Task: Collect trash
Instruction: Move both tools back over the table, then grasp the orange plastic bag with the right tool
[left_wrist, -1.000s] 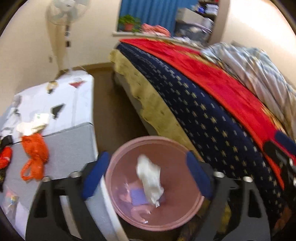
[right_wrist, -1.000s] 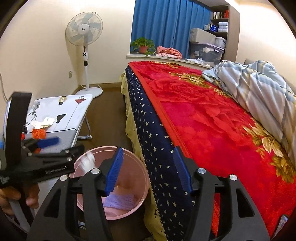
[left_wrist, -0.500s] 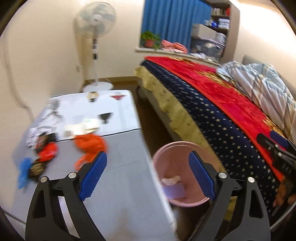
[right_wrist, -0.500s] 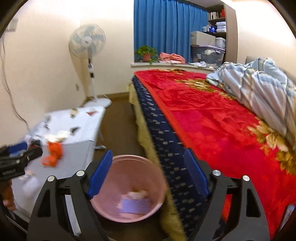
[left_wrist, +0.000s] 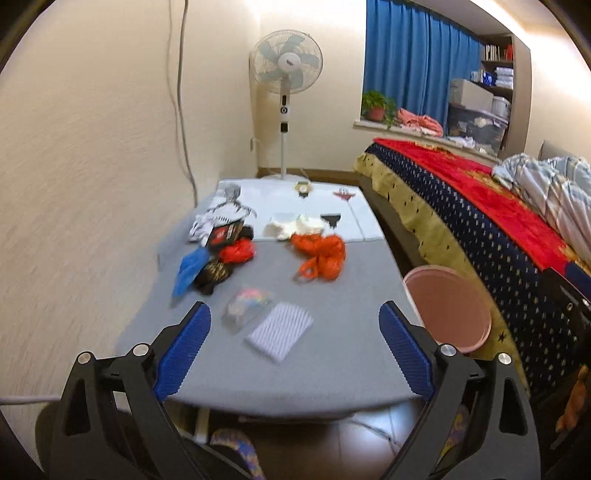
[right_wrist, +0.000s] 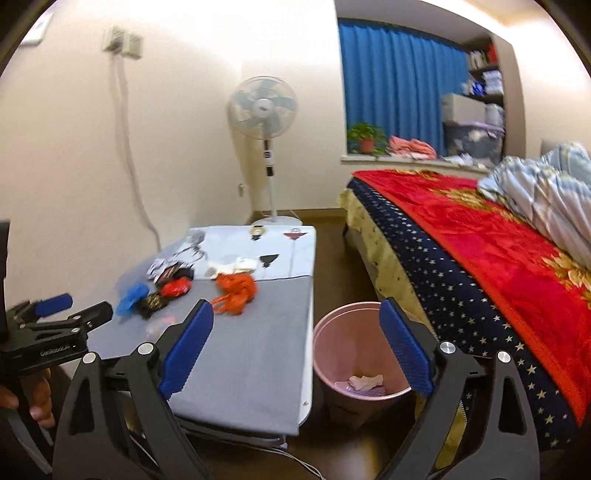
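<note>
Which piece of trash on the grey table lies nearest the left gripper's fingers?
The white mesh sleeve. It lies flat at the near end of the table, closer than the clear wrapper beside it and the orange bag farther back.

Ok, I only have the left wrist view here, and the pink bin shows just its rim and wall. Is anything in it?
Observer: Yes. The right wrist view looks down into the bin: a crumpled white scrap lies at the bottom on something purple.
Reviewer: And the right gripper? I only get a dark edge of it.
Observer: It is open. Its jaws have just been opening, and it is holding nothing.
Reviewer: Where does the wall cable run to?
Observer: Up to a box on the wall.
</note>
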